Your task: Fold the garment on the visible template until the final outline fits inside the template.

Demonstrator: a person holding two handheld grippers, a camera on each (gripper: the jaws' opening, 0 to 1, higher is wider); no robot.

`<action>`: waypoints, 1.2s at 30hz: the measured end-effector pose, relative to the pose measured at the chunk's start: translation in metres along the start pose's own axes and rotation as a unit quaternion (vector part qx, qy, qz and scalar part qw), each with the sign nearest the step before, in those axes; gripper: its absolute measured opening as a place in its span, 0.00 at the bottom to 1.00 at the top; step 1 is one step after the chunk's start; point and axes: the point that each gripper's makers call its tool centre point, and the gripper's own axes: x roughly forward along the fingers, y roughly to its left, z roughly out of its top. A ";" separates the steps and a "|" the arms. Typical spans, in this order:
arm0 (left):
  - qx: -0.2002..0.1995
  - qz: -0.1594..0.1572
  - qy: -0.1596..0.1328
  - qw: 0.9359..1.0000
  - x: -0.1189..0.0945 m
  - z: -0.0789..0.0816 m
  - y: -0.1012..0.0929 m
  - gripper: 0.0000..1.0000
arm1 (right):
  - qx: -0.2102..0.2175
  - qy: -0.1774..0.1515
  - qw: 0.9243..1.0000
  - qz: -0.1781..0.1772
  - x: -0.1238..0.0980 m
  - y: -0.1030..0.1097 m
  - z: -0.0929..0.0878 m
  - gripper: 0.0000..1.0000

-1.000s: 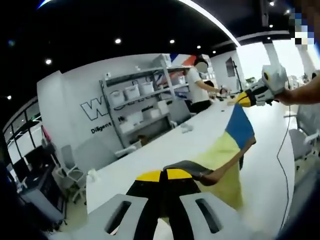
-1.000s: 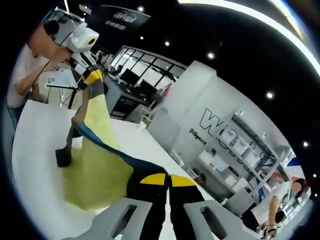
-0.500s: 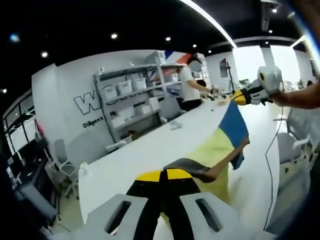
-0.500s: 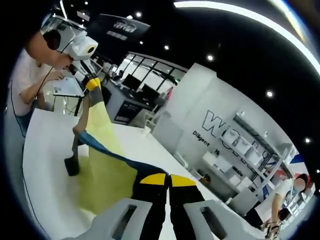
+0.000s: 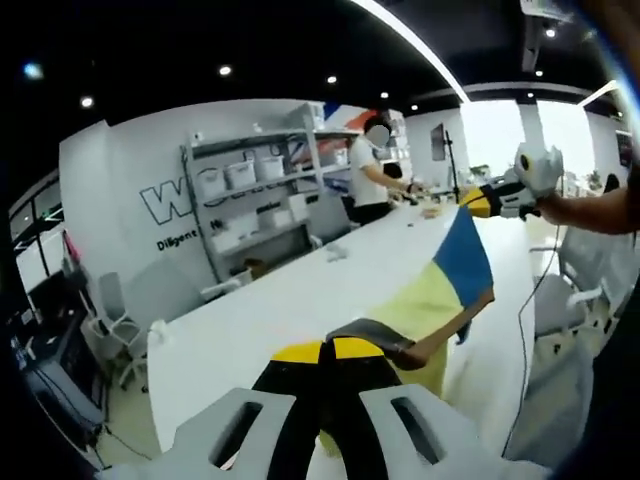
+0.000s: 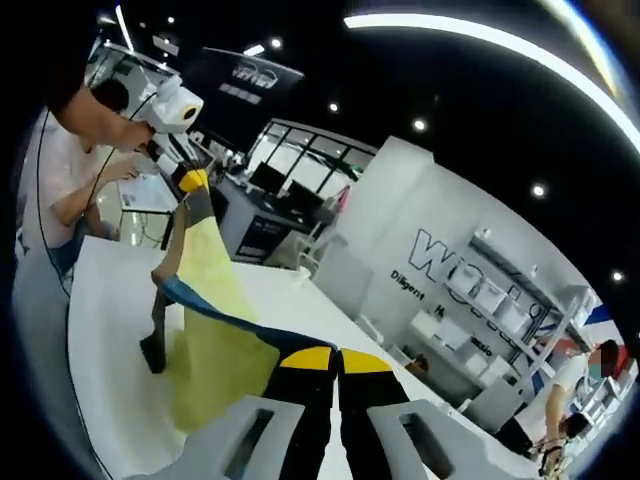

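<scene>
My left gripper [image 5: 330, 350] and right gripper [image 6: 328, 358] pinch garment [image 5: 447, 290], lifted off bench [image 5: 290, 310] (template unseen); next lay flat, fold.

Each gripper has black jaws with yellow tips and pale grey slotted side plates. The left gripper [image 5: 328, 352] and right gripper [image 6: 324, 360] look alike. A thin black cable [image 5: 530, 330] trails from the right one.

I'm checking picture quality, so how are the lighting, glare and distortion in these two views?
Left gripper view: bright windows wash out the far right, behind the right claw; fisheye bends the white table. Right gripper view: a curved ceiling light strip glares against a dark ceiling; the yellow garment stays evenly lit.
</scene>
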 end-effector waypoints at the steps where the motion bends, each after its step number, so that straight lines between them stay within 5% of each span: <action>1: 0.000 0.000 -0.001 1.000 -0.002 0.002 -0.001 0.05 | -0.001 -0.003 1.000 0.001 -0.003 0.000 0.003 0.00; 8: -0.006 -0.013 0.014 1.000 -0.009 -0.003 -0.007 0.05 | 0.010 -0.009 1.000 0.014 -0.013 0.008 0.010 0.00; 17: -0.028 -0.027 0.049 0.998 0.001 -0.042 -0.014 0.05 | 0.020 0.014 0.999 0.041 -0.005 0.029 -0.018 0.00; 36: -0.051 -0.045 0.100 0.993 0.016 -0.096 -0.025 0.05 | 0.034 0.055 0.994 0.085 0.021 0.063 -0.066 0.00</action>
